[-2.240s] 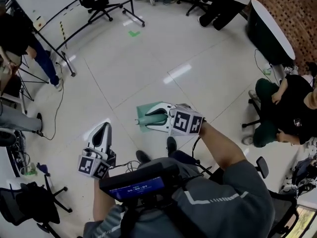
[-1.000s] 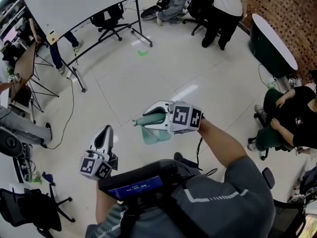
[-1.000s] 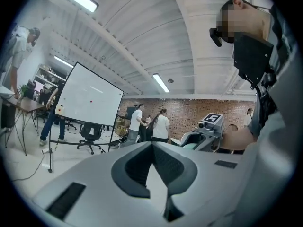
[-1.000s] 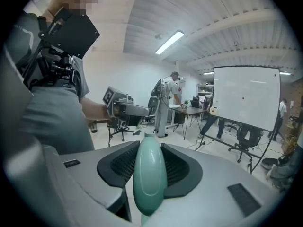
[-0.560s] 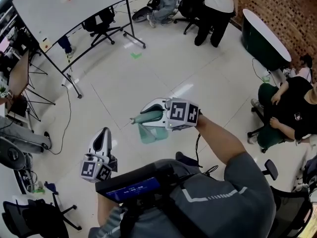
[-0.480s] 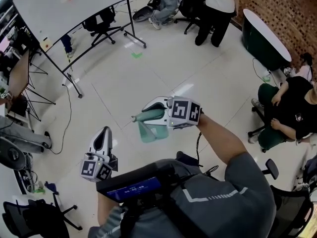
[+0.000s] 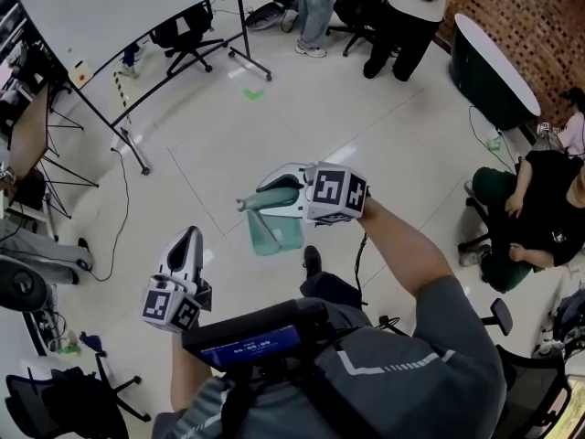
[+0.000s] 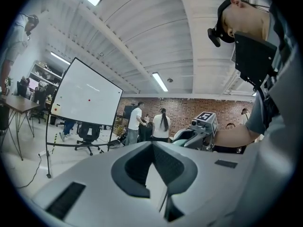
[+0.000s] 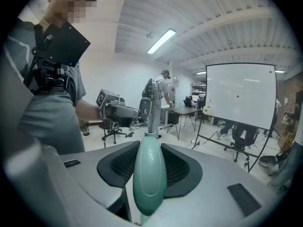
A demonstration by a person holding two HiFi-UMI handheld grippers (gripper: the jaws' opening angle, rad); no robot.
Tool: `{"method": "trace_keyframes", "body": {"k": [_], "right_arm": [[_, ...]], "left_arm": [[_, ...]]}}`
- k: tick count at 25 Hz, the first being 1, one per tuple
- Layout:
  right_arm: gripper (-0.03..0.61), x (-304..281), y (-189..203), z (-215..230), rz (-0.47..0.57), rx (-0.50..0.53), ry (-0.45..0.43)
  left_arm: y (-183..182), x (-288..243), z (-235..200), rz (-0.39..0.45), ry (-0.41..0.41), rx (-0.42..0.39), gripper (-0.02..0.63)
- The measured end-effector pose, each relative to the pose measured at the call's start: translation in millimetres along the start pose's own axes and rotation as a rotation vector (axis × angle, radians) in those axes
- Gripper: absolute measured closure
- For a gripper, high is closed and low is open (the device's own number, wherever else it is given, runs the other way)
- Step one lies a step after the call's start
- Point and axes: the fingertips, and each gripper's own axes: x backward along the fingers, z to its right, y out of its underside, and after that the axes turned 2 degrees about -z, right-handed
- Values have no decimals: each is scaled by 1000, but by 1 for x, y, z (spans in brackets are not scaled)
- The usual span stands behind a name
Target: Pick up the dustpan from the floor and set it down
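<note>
One teal dustpan (image 7: 274,233), rounded handle (image 9: 149,174) clamped in right gripper (image 7: 272,193) fingers; left gripper (image 7: 188,236) fingers closed, empty

Head view: the right gripper (image 7: 270,195) body covers the near end of the dustpan (image 7: 274,233) handle. Right gripper view: only the handle shows, and the pan falls below the bottom edge. The far standing people (image 7: 402,7) are cut off at the top edge, heads unseen. The seated person (image 7: 535,199) is cut off at the right edge.

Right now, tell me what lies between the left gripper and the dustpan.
Only bare floor, seen in the head view: the left gripper hangs apart from the dustpan, held by the right gripper.
</note>
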Motion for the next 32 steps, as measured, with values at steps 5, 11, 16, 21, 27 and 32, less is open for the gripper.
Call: {"method": "trace_keyframes", "body": {"k": [5, 11, 16, 21, 27, 32], "right_arm": [[405, 9, 11, 66, 30, 18, -39], [405, -1, 22, 136, 53, 58, -102], [405, -44, 9, 185, 39, 80, -106], [405, -66, 4, 210, 17, 65, -62], [405, -87, 6, 247, 1, 49, -36], [405, -114, 37, 275, 13, 28, -64]], "left_arm": [[-13, -69, -22, 8, -78, 1, 583], [-25, -126, -60, 19, -209, -3, 583], [-38, -143, -120, 29, -221, 6, 583], [-39, -145, -149, 18, -148, 22, 583], [-35, -161, -183, 2, -96, 32, 583], [2, -188, -211, -50, -85, 59, 583]]}}
